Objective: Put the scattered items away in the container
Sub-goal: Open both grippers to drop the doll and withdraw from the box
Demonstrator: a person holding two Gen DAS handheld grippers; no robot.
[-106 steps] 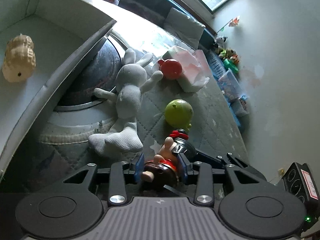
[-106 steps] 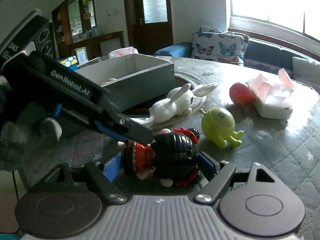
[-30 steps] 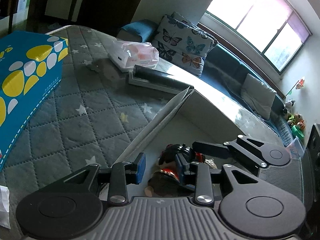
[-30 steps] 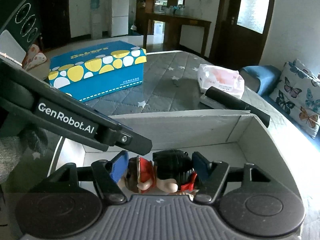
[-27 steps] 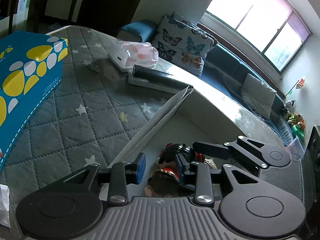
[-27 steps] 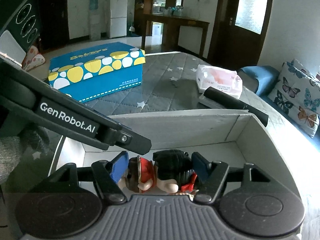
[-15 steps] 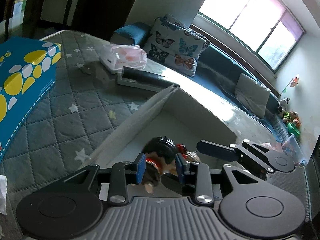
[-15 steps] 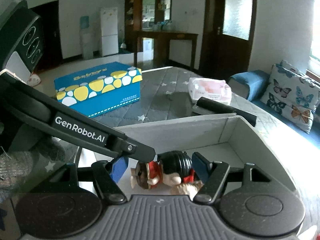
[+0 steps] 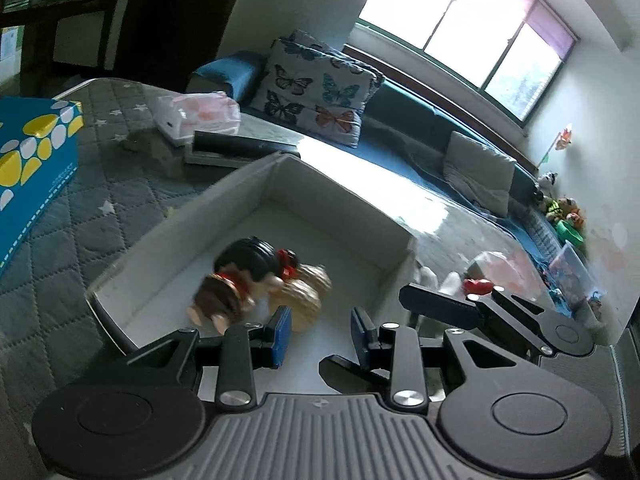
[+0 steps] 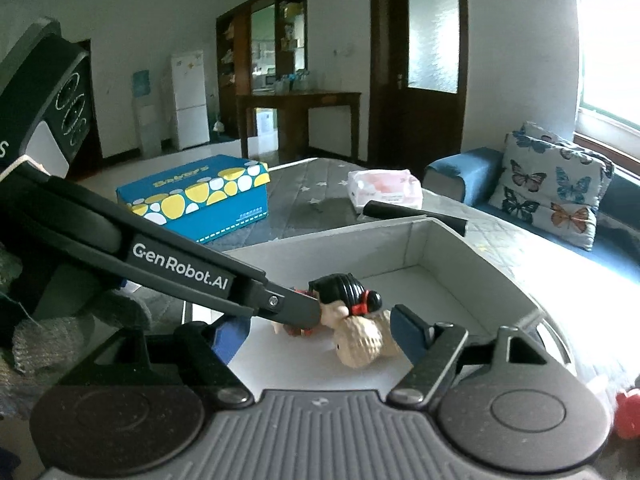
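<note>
Both tongs hover above the open white cardboard box [image 9: 276,184] on the quilted tabletop [image 9: 80,208]. The left tongs [image 9: 320,334] stand wide apart and hold nothing. The right tongs [image 10: 316,336] are likewise spread wide and empty. The black-haired doll figure [image 9: 240,280] lies on its side on the box floor, touching a tan walnut-shaped toy [image 9: 306,292] beside it. A blue tissue box with yellow dots [image 10: 196,196] rests on the tabletop, well apart from the cardboard box.
</note>
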